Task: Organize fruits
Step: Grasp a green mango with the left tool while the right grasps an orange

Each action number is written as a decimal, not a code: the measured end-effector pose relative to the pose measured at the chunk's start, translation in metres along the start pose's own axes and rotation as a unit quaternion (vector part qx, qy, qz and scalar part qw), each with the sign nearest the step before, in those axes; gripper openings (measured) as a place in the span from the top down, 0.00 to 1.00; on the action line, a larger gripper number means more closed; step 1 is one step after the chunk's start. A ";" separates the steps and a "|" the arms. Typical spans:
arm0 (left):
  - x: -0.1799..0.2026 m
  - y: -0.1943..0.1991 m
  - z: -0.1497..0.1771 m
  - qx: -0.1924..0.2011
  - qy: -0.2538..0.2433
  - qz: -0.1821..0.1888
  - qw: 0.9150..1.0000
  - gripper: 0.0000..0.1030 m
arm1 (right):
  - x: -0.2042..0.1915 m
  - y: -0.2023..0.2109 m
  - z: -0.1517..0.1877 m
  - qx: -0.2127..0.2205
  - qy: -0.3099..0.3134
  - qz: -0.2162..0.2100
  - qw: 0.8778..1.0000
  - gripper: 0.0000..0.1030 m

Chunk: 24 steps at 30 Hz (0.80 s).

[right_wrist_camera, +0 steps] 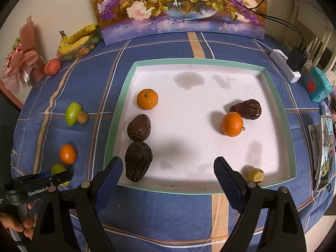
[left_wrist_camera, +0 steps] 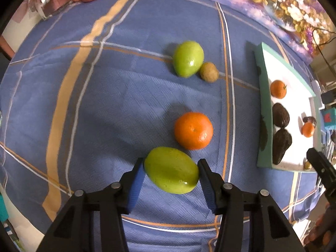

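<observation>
Green mango (left_wrist_camera: pixel 171 170) lies on the blue cloth (left_wrist_camera: pixel 117 96) between the left gripper (left_wrist_camera: pixel 171 167) pads, which grasp its ends along the long axis; right gripper (right_wrist_camera: pixel 168 168) spread empty over the tray (right_wrist_camera: pixel 109 147), to the mango's right.

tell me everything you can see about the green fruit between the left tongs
The green fruit is oval, smooth and glossy yellow-green, with a wet-looking highlight near its lower end. It lies on its side on the blue checked tablecloth, slanted across the gap of the left tongs, whose blue pads sit against both its ends. An orange lies just beyond it, seemingly not touching.
</observation>
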State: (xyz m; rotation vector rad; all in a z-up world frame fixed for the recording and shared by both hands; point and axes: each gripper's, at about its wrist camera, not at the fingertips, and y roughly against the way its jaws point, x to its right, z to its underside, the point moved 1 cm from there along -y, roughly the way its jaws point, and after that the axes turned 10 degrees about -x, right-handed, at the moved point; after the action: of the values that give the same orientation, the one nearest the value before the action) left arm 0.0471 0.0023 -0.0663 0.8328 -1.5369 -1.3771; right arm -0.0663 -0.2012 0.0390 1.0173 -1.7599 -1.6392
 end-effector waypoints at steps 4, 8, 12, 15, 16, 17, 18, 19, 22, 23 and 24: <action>-0.006 0.017 0.002 0.029 0.016 0.012 0.999 0.48 | -0.001 -0.002 -0.001 -0.002 -0.003 -0.004 1.000 0.14; -0.020 0.030 0.001 0.056 0.044 0.022 0.997 0.48 | -0.006 -0.003 -0.003 0.001 -0.002 -0.014 1.000 0.14; -0.041 0.037 -0.001 0.073 0.084 0.027 0.993 0.48 | -0.019 -0.005 -0.006 0.004 0.013 -0.015 1.000 0.14; -0.056 0.041 -0.002 0.085 0.114 0.025 0.990 0.48 | -0.032 -0.009 -0.008 0.005 0.029 -0.012 0.999 0.14; -0.061 0.042 -0.002 0.090 0.122 0.024 0.988 0.48 | -0.036 -0.010 -0.009 0.006 0.034 -0.016 0.999 0.14; -0.065 0.043 -0.003 0.093 0.130 0.022 0.987 0.48 | -0.041 -0.012 -0.010 0.006 0.040 -0.022 0.999 0.14; -0.070 0.044 -0.004 0.097 0.137 0.022 0.986 0.48 | -0.047 -0.014 -0.011 0.007 0.047 -0.033 0.998 0.14; -0.075 0.042 -0.005 0.099 0.145 0.023 0.984 0.48 | -0.052 -0.015 -0.012 0.008 0.052 -0.040 0.998 0.14; -0.084 0.041 -0.007 0.100 0.162 0.026 0.981 0.48 | -0.071 -0.018 -0.016 0.010 0.071 -0.063 0.995 0.14; -0.086 0.040 -0.007 0.100 0.167 0.026 0.981 0.48 | -0.078 -0.019 -0.017 0.011 0.078 -0.068 0.995 0.15; -0.089 0.039 -0.007 0.099 0.171 0.026 0.980 0.48 | -0.086 -0.022 -0.018 0.010 0.086 -0.075 0.993 0.17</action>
State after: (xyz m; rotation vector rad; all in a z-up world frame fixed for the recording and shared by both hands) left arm 0.0908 0.0864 -0.0438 1.0827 -1.4262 -0.9925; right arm 0.0022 -0.1421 0.0297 1.2870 -1.6228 -1.5724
